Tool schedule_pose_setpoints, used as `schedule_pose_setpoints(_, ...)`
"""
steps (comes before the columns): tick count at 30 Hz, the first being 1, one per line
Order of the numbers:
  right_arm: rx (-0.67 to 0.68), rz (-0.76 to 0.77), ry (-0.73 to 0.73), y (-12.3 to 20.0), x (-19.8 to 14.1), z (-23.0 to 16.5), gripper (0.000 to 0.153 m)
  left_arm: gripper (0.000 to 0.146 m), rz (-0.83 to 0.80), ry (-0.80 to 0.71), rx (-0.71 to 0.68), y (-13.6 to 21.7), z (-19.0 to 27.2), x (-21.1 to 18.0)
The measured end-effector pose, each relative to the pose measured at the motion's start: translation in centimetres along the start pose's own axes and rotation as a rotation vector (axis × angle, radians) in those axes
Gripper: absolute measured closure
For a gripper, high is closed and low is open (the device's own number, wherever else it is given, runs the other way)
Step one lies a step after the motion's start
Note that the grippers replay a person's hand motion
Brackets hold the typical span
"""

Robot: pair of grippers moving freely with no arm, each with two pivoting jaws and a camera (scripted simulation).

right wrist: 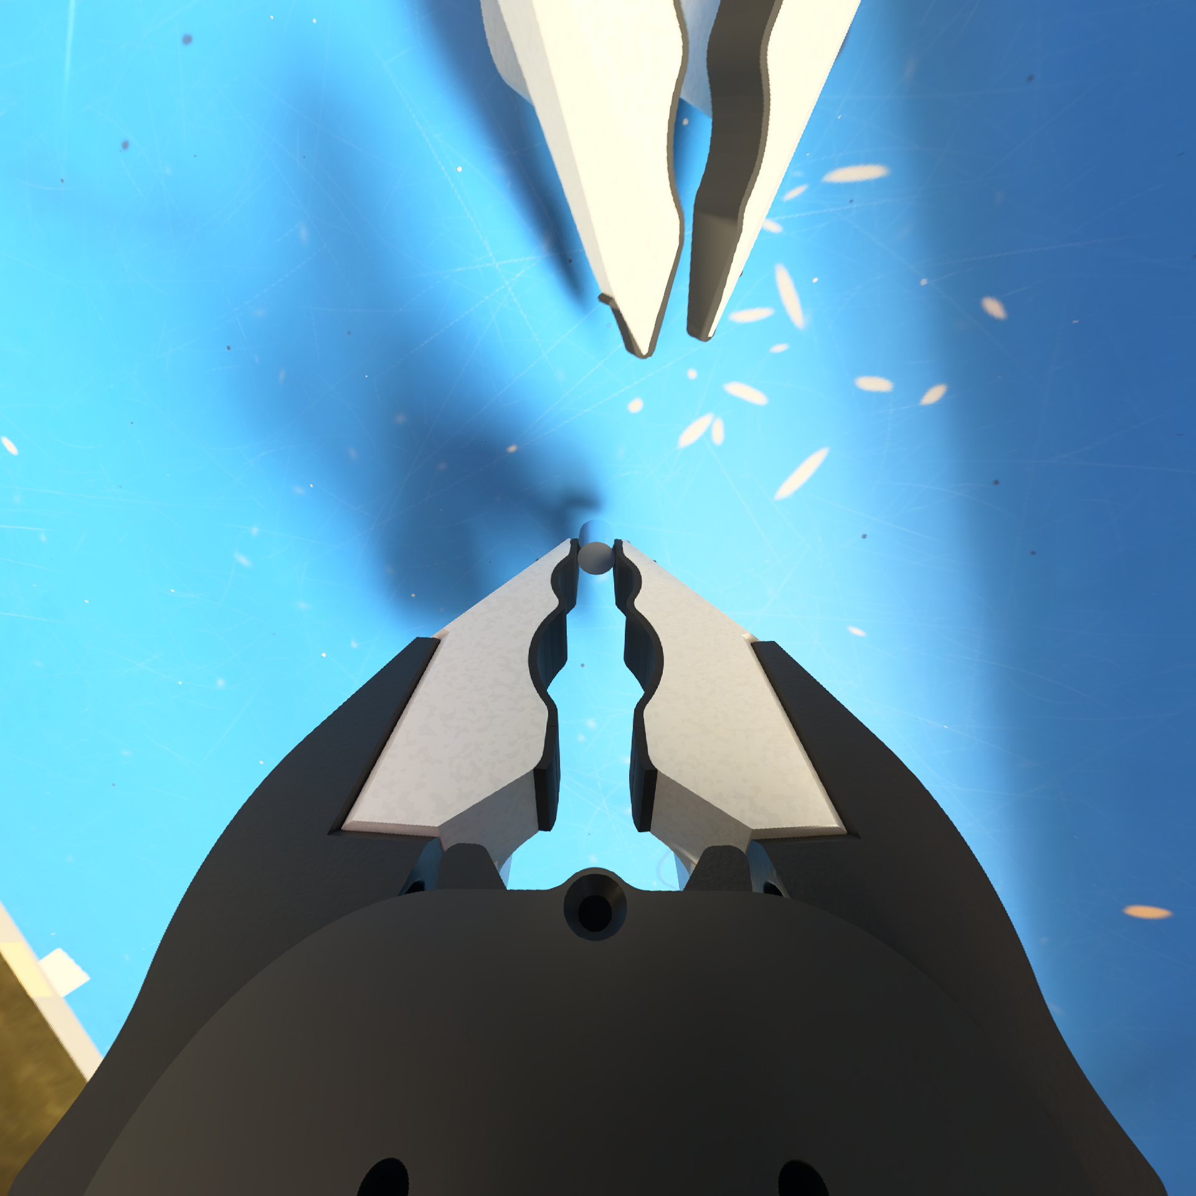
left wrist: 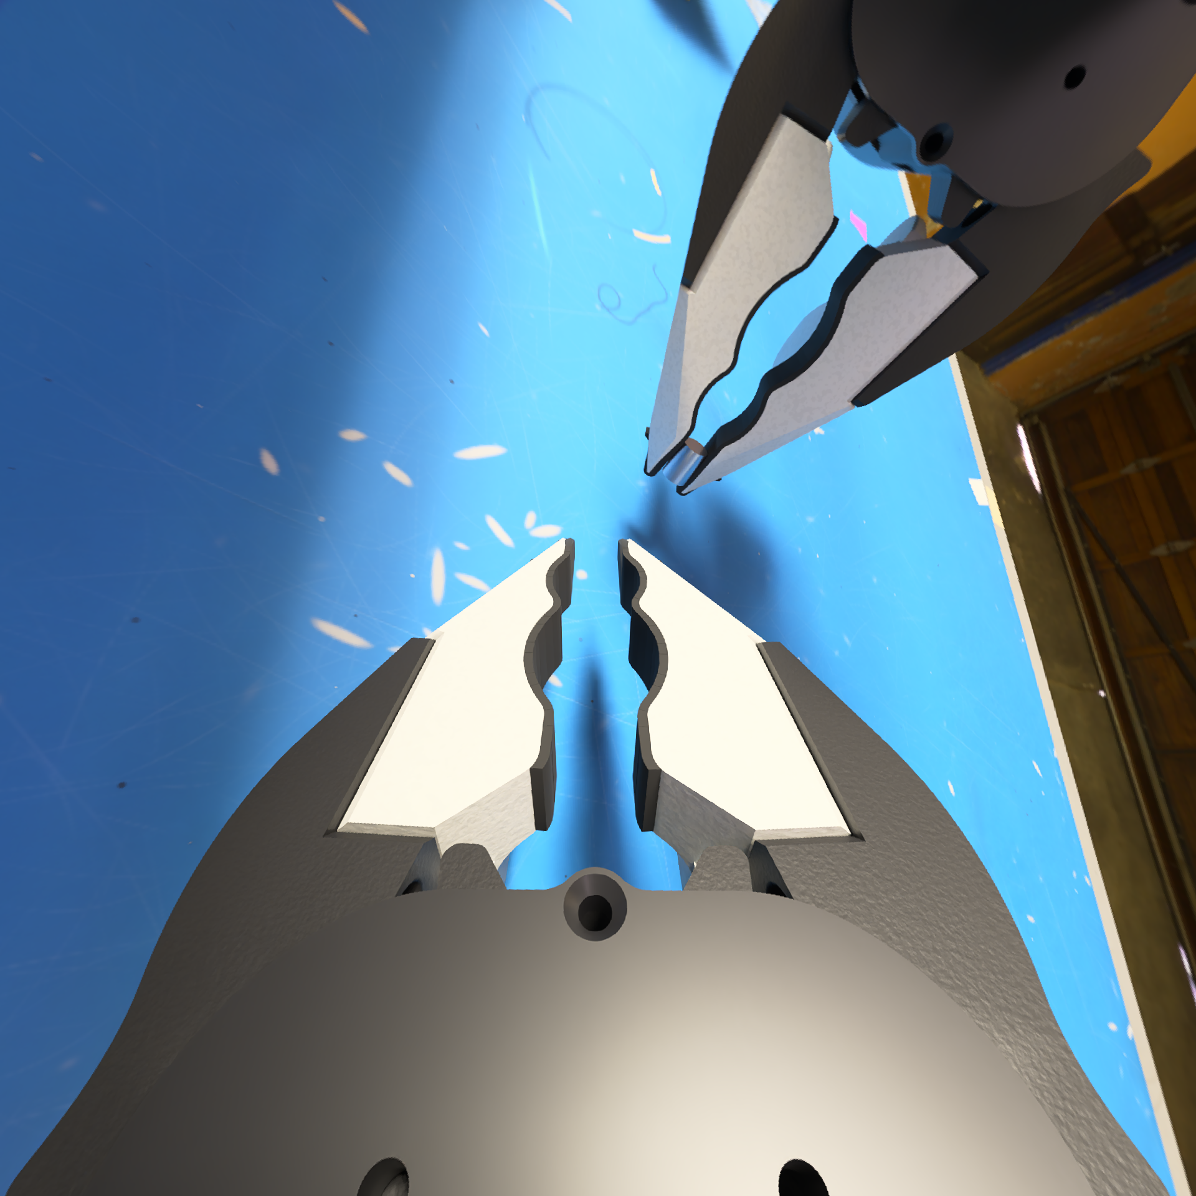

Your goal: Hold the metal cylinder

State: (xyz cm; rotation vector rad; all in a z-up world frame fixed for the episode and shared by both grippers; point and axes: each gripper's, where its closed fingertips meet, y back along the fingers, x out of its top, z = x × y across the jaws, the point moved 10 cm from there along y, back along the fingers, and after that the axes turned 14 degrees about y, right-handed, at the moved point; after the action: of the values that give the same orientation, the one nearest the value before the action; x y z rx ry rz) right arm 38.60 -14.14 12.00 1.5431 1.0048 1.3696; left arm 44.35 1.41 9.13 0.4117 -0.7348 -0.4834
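Metal cylinder [right wrist: 595, 555]: a small, short, smooth rod of pale silver-grey with a dull sheen. In the right wrist view it appears end-on as a round face at the very tips of the right gripper [right wrist: 595, 550], pinched between the dark inner edges of the two fingers. In the left wrist view the cylinder [left wrist: 685, 461] shows a flat end and a short bright flank, tilted, clamped at the fingertips above the scratched blue table [left wrist: 259, 323].
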Motion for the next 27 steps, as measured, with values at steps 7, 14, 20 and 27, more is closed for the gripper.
schedule_pose_setpoints(7, 0.049, -0.008, -0.028, -1.1, 0.4, 0.0, 0.143, 0.133, -0.123, -0.023, 0.007, -0.9, 0.3, -0.7)
schedule_pose_setpoints(14, 0.039, -0.043, -0.031, -1.8, 0.6, 0.0, 0.143, 0.133, -0.172, -0.043, 0.036, -1.8, 0.6, -1.0)
schedule_pose_setpoints(20, 0.026, -0.04, -0.049, -1.6, 0.6, 0.1, 0.143, 0.133, -0.165, -0.073, 0.053, -2.0, 0.9, -0.8)
schedule_pose_setpoints(27, 0.018, -0.012, -0.096, -1.0, 0.3, 0.5, 0.143, 0.132, -0.168, -0.095, 0.075, -2.5, 1.1, -0.8)
